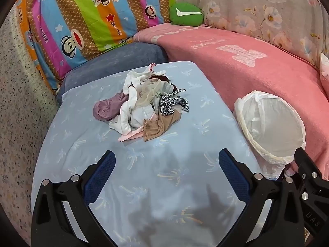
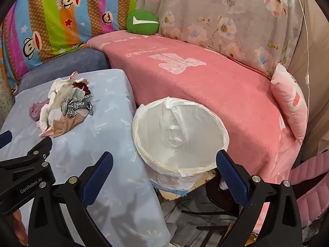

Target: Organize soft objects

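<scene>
A: Where is the pile of soft garments [image 1: 141,105]?
B: Centre of the blue palm-print counter [image 1: 168,185], well ahead of the left tongs [image 1: 165,169], which gape wide and hold nothing.

A: And the right tongs [image 2: 163,171]?
B: Equally wide, empty, above the white-lined bin [image 2: 178,135] standing between the counter and a pink blanket [image 2: 205,86].

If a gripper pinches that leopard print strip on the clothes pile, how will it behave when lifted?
The leopard print strip looks thin and limp, so it would probably dangle and feel light. It lies twisted across the clothes pile, so it might drag a neighbouring piece along. Unlikely to slip, being cloth.
</scene>
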A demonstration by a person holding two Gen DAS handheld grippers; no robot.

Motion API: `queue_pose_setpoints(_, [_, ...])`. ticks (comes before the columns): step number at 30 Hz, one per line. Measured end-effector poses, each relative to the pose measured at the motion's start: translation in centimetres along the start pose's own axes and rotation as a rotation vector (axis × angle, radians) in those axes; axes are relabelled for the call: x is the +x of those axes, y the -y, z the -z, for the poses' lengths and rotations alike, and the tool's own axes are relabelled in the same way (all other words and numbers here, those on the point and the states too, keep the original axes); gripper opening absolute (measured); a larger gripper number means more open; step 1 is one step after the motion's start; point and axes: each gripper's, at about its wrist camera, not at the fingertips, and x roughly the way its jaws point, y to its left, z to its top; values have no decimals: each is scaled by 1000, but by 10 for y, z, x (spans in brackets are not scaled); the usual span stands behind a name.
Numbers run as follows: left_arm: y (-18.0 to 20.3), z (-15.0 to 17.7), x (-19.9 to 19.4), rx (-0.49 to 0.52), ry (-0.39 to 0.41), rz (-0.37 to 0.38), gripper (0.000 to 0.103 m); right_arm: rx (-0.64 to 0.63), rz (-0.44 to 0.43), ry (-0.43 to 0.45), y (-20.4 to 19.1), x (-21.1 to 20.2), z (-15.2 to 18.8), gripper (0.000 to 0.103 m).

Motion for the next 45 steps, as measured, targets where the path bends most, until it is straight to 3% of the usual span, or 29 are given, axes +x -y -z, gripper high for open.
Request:
queue_pose_setpoints(20, [-1, -24, -10, -21, 4, -9, 96, 4, -2, 1, 13, -12, -32, 97])
queue_pose_setpoints(45, [0, -35, -9, -29, -10, 47, 96, -11, 40, -8, 6, -13, -40, 97])
